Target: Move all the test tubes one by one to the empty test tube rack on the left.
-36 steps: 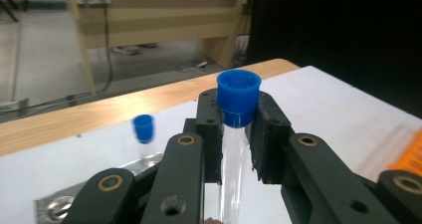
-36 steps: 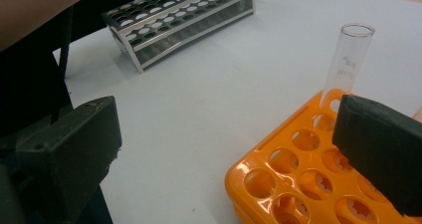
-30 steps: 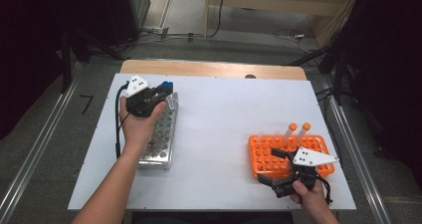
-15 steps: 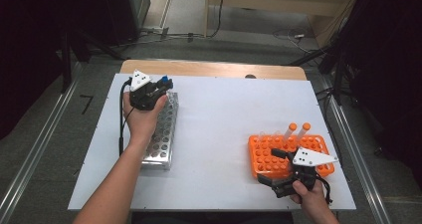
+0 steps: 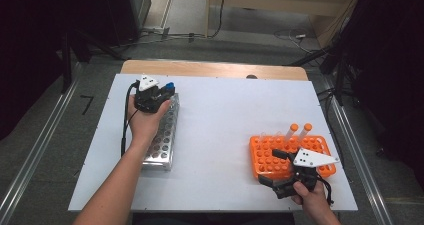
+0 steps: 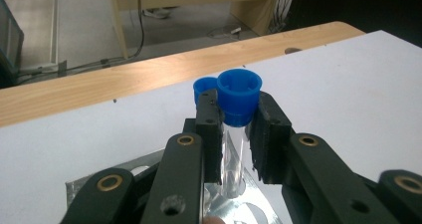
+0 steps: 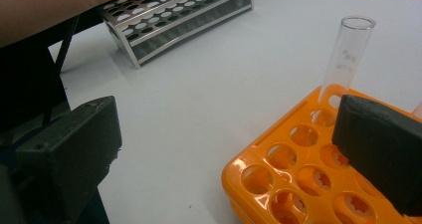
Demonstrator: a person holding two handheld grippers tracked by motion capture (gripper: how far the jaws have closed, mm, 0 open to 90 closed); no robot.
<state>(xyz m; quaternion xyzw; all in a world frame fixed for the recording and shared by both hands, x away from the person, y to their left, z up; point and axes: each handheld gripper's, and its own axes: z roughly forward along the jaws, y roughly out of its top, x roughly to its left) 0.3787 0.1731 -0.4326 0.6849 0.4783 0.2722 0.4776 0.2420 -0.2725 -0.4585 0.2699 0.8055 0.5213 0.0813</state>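
My left gripper [image 6: 238, 119] is shut on a clear tube with a blue cap [image 6: 239, 92], held upright; its lower end reaches the metal rack [image 6: 99, 184]. A second blue cap [image 6: 203, 88] stands just behind it. In the high view the left gripper [image 5: 166, 90] is over the far end of the metal rack [image 5: 162, 140]. My right gripper [image 5: 270, 167] stands open at the front left corner of the orange rack [image 5: 280, 152], nothing between its jaws. Near it an uncapped clear tube [image 7: 348, 55] stands in the orange rack [image 7: 298, 174].
Two orange-capped tubes [image 5: 293, 130] stand at the orange rack's far side. The white table top [image 5: 225, 125] lies bare between the racks. A wooden strip [image 5: 210, 69] runs along the far edge. A person's forearm [image 5: 125, 175] lies beside the metal rack [image 7: 174, 10].
The left hand with the blue-capped tube has shifted slightly toward the metal rack's far end and sunk lower. The right hand has kept still.
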